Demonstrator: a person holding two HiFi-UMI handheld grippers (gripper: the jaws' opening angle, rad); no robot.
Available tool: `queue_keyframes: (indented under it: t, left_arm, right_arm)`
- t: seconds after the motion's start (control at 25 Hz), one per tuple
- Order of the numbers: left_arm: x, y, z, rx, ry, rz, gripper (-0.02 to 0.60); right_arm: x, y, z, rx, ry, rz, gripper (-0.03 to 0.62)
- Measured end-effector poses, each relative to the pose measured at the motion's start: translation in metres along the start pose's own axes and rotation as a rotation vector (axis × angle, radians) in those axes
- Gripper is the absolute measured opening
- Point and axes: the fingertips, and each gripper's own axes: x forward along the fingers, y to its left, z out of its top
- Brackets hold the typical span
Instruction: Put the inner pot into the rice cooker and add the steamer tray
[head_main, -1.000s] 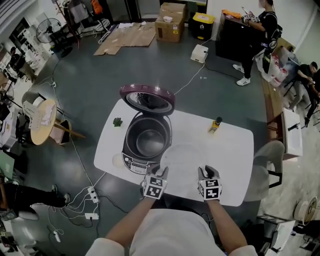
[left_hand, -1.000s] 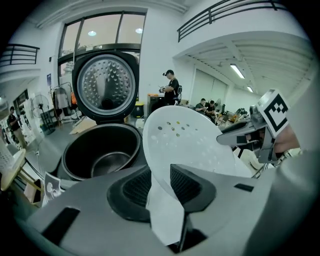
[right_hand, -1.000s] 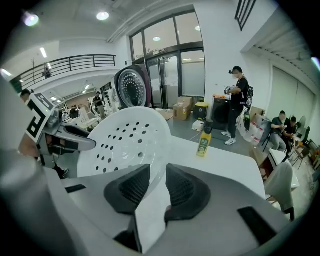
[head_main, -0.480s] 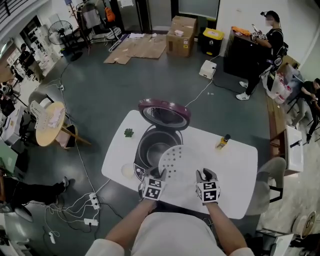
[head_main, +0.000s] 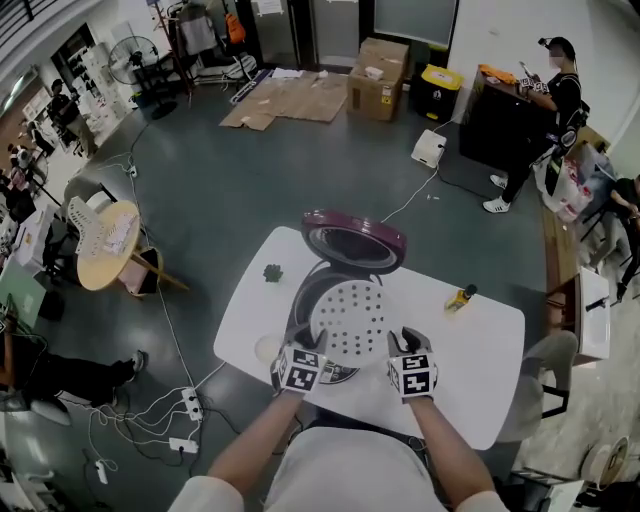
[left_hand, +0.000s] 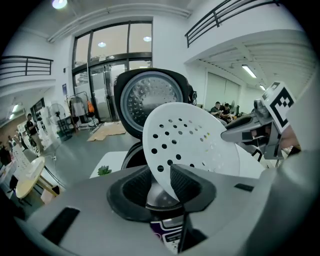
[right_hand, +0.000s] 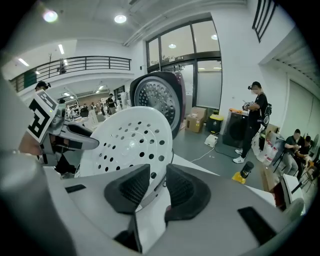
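A white perforated steamer tray (head_main: 349, 321) hangs tilted over the mouth of the rice cooker (head_main: 305, 292), held at its near rim from both sides. My left gripper (head_main: 311, 349) is shut on the tray's left rim (left_hand: 190, 145); its jaws have just opened a little, with the rim still between the pads. The right gripper (head_main: 404, 345) is shut on the right rim (right_hand: 130, 145). The cooker's purple lid (head_main: 355, 240) stands open behind. The tray hides the inside of the cooker and the inner pot.
The cooker stands on a white table (head_main: 480, 370). A yellow bottle (head_main: 460, 297) is at the right, a small green plant (head_main: 273, 272) at the far left, a white disc (head_main: 267, 348) near the left front. A grey chair (head_main: 545, 370) stands right of the table.
Both grippers have carried the tray up and away from the bare tabletop to above the cooker's opening. The tray now covers the pot that showed before.
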Motion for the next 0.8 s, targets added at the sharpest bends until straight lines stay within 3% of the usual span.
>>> queue_keyframes:
  t: [0.28, 0.8]
  left_arm:
    - [0.007, 0.038, -0.01, -0.002, 0.023, 0.024, 0.138]
    - [0.058, 0.08, -0.04, 0.174, 0.25, -0.016, 0.166]
  right_arm:
    - [0.032, 0.024, 0.015, -0.023, 0.009, 0.007, 0.112]
    - [0.09, 0.045, -0.012, -0.023, 0.21, -0.047, 0.135]
